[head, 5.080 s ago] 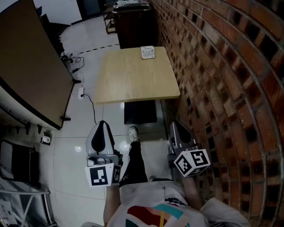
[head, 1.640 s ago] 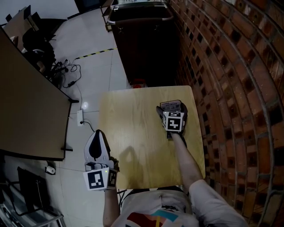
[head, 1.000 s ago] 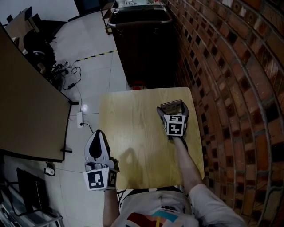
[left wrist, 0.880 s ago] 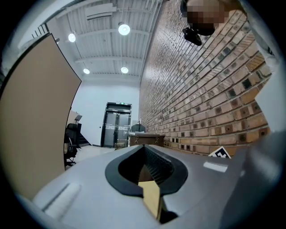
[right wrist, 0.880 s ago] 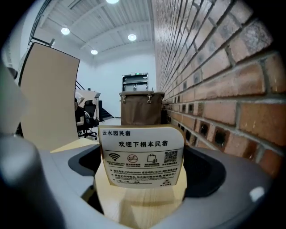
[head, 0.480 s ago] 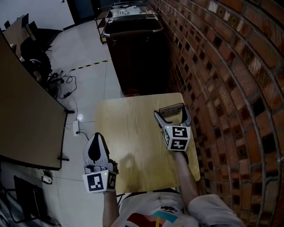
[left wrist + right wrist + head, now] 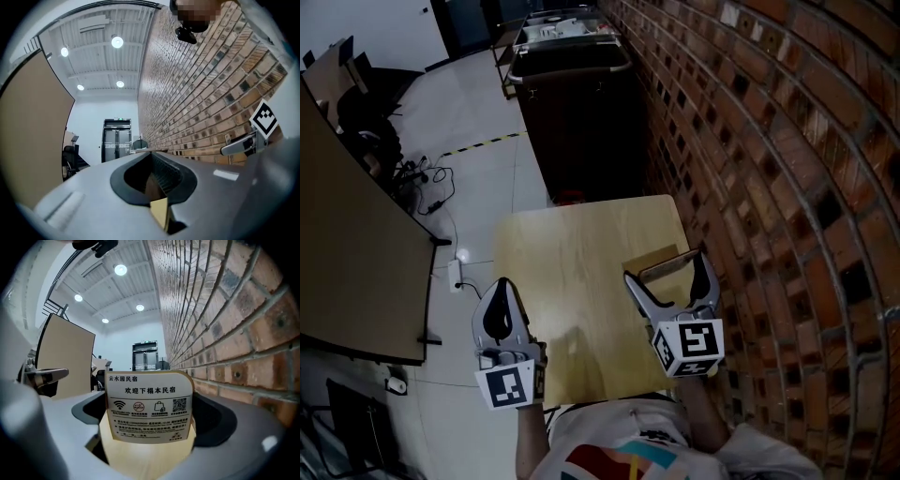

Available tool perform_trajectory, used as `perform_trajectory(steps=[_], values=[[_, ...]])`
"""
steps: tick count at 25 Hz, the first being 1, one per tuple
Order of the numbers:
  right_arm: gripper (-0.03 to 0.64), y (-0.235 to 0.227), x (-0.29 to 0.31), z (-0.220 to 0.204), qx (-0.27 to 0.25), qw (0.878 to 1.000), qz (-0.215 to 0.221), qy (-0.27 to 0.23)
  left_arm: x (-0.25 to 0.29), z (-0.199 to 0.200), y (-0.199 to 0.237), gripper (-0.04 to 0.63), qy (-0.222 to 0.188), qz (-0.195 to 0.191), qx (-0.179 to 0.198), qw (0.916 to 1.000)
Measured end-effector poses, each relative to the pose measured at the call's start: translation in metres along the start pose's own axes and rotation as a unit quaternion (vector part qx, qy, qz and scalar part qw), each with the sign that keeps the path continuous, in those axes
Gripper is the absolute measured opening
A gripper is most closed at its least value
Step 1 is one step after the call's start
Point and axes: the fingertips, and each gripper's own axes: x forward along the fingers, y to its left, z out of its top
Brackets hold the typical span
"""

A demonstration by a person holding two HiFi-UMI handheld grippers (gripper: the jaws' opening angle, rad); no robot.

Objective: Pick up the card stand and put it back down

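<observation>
Head view: the right gripper point(image 7: 667, 270), at right centre of the frame, clamps the card stand point(image 7: 654, 259) over the table point(image 7: 562, 272), beside the brick wall point(image 7: 769, 141). Right gripper view shows the stand's printed face upright between the jaws at lower centre. The left gripper point(image 7: 500, 292), lower left, has its jaws pressed together on nothing.
</observation>
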Motion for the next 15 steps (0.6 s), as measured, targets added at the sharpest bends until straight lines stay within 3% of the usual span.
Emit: perform_trajectory(steps=[5,10,15], values=[[0.558,0.01,-0.033,0.006,0.002,1.0,0.01,-0.011,-0.004,0.003,-0.004,-0.009,-0.006,-0.003,0.011,0.9999],[0.558,0.011,-0.046,0.005,0.004,1.0,0.008,-0.014,-0.007,0.002,-0.004,-0.009,-0.008,-0.003,-0.012,0.9999],[0.558,0.01,-0.049,0.008,0.004,1.0,0.009,-0.022,-0.007,0.003,-0.007,-0.008,-0.001,-0.003,-0.004,1.0]])
